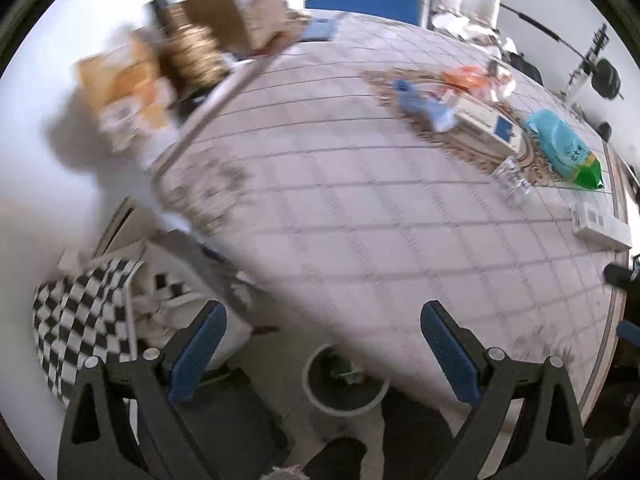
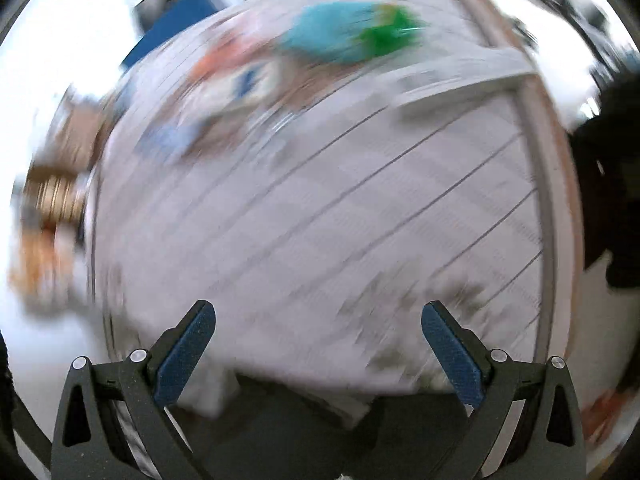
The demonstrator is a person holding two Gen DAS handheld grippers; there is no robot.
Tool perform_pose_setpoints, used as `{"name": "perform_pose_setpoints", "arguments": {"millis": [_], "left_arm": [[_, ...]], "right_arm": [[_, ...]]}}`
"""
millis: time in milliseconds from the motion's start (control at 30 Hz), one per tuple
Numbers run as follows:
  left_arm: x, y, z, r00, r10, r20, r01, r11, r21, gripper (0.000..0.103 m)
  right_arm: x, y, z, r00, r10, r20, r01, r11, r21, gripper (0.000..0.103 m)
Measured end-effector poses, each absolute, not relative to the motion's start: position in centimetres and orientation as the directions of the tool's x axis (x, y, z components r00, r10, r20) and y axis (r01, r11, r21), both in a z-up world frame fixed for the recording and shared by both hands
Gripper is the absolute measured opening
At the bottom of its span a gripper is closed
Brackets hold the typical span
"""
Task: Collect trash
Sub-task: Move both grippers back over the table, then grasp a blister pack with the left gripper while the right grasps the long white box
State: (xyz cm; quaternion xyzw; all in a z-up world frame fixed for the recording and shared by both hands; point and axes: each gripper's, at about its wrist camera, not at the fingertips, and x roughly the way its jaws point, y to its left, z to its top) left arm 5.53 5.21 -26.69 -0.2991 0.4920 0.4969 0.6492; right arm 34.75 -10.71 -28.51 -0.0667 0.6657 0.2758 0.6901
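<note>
Trash lies at the far side of a table [image 1: 340, 216] with a grid-pattern cloth: a blue crumpled glove [image 1: 420, 100], an orange wrapper [image 1: 466, 76], a white carton [image 1: 486, 120], a clear crushed plastic bottle [image 1: 512, 178] and a cyan-and-green bag [image 1: 564, 148]. A white round bin [image 1: 344, 380] with some waste inside stands on the floor below the table's near edge. My left gripper [image 1: 322, 312] hangs open above the bin, holding nothing. My right gripper [image 2: 318, 312] is open and empty over the near part of the table [image 2: 320, 220]; its view is blurred, with the cyan-and-green bag [image 2: 344, 32] far off.
Cardboard boxes [image 1: 240, 20] and packets [image 1: 132, 88] are stacked left of the table. A checkered black-and-white cloth [image 1: 84, 320] hangs at lower left. A white flat box [image 1: 600, 224] lies at the table's right edge. Dark trousers and a shoe [image 1: 340, 456] show beside the bin.
</note>
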Motion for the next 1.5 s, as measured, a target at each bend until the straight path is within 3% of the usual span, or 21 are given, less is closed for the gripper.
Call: {"name": "perform_pose_setpoints", "arguments": {"millis": [267,400,467,567,667,800,1067,1233,1267,1500], "left_arm": [[20.6,10.2,-31.5,-0.019,0.258,-0.966,-0.840,0.519,0.155,0.100],[26.7,11.1,-34.1,-0.014,0.212,-0.977,-0.721,0.675,0.157,0.099],[28.8,11.2,-35.5,-0.030,0.177,-0.984,-0.647,0.747,0.154,0.099],[30.5,11.1,-36.8,-0.056,0.144,-0.988,-0.571,0.807,0.150,0.099],[31.0,10.9,-36.9,-0.051,0.126,-0.991,-0.537,0.833,0.134,0.099],[31.4,10.3,-36.5,-0.042,0.109,-0.993,-0.502,0.857,0.116,0.099],[33.7,10.4,-36.9,-0.060,0.103,-0.993,-0.460,0.880,0.119,0.098],[35.6,11.5,-37.0,-0.054,0.070,-0.996,-0.455,0.886,0.086,0.069],[35.7,11.7,-36.9,-0.042,0.050,-0.998,-0.459,0.886,0.064,0.056],[35.3,11.6,-35.2,-0.017,0.087,-0.996,-0.466,0.881,0.085,0.056]], "right_arm": [[52.1,-9.5,-34.5,-0.011,0.245,-0.969,-0.174,0.954,0.244,0.102],[55.4,-8.4,-36.5,-0.048,0.220,-0.974,-0.151,0.963,0.225,0.089],[55.9,-7.7,-37.3,-0.073,0.211,-0.975,-0.175,0.960,0.221,0.088],[54.8,-6.4,-37.7,-0.081,0.177,-0.981,-0.286,0.939,0.193,0.071],[52.9,-5.3,-37.1,-0.088,0.121,-0.989,-0.456,0.878,0.148,0.064],[50.0,-4.8,-37.1,-0.086,0.000,-0.996,-0.658,0.751,0.057,0.064],[49.8,-5.6,-38.4,-0.102,-0.020,-0.995,-0.581,0.813,0.043,0.064],[49.0,-5.1,-39.2,-0.110,-0.014,-0.994,-0.588,0.807,0.054,0.063],[49.0,-4.9,-39.3,-0.107,-0.015,-0.994,-0.593,0.803,0.052,0.062],[47.5,-5.6,-37.9,-0.099,0.030,-0.995,-0.622,0.779,0.085,0.058]]}}
